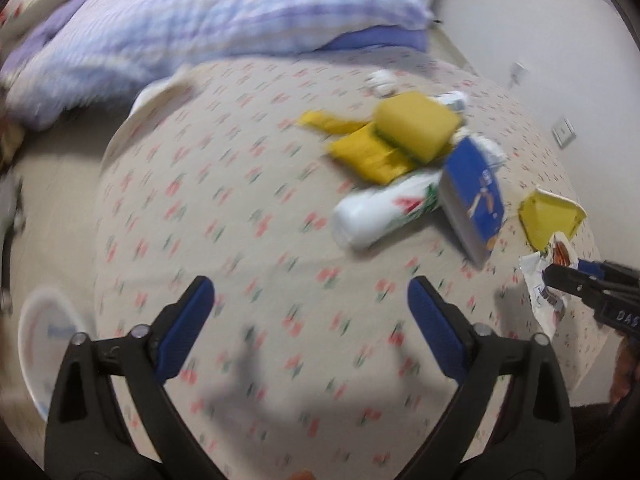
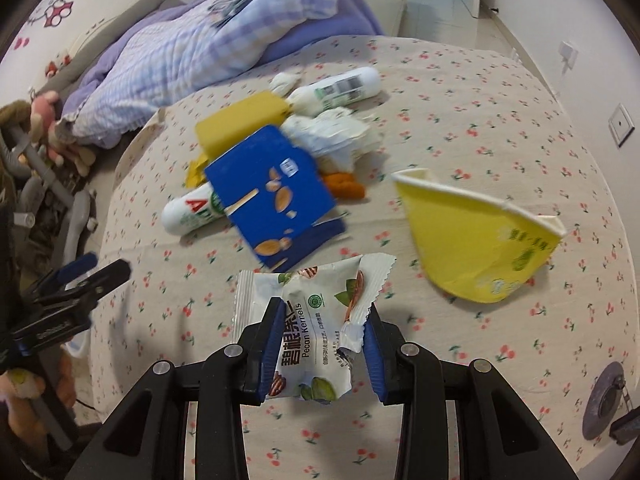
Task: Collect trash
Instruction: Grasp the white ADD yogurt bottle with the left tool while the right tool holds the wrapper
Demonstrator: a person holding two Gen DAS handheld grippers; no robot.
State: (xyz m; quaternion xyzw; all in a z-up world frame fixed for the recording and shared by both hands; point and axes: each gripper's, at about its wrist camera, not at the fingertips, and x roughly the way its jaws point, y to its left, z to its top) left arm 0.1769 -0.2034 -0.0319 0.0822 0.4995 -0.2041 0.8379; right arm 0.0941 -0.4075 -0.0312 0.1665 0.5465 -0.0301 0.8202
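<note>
**A:** What am I looking at?

**B:** The bed point(image 2: 440, 92) with the cherry-print sheet takes up most of both views, quilt point(image 2: 168, 64) bunched at the far end. The litter sits in a heap mid-bed: a blue box point(image 2: 276, 192) leaning on a white bottle point(image 2: 192, 212), a yellow sponge point(image 2: 240, 120) behind them, crumpled tissue point(image 2: 332, 136). A squashed yellow cup point(image 2: 480, 240) lies apart, near my right side.

**A:** And the step in hand?

**B:** I'd call it the first pick — my right gripper point(image 2: 320, 328) has its pads clamped on a pecan wrapper point(image 2: 316, 320), which looks lifted just clear of the sheet, in front of the heap.

**A:** The left?

**B:** The left gripper point(image 1: 312, 312) has its fingers wide apart over bare sheet, nothing between them. That view is smeared, so fine detail is lost.

**A:** Next?

**B:** I judge the wrapper needs carrying to a bin — a white round thing point(image 1: 44, 340) shows low at the left view's edge, but I can't tell if that's it. The left should go for the bottle or box; the thin wrapper could slip.
</note>
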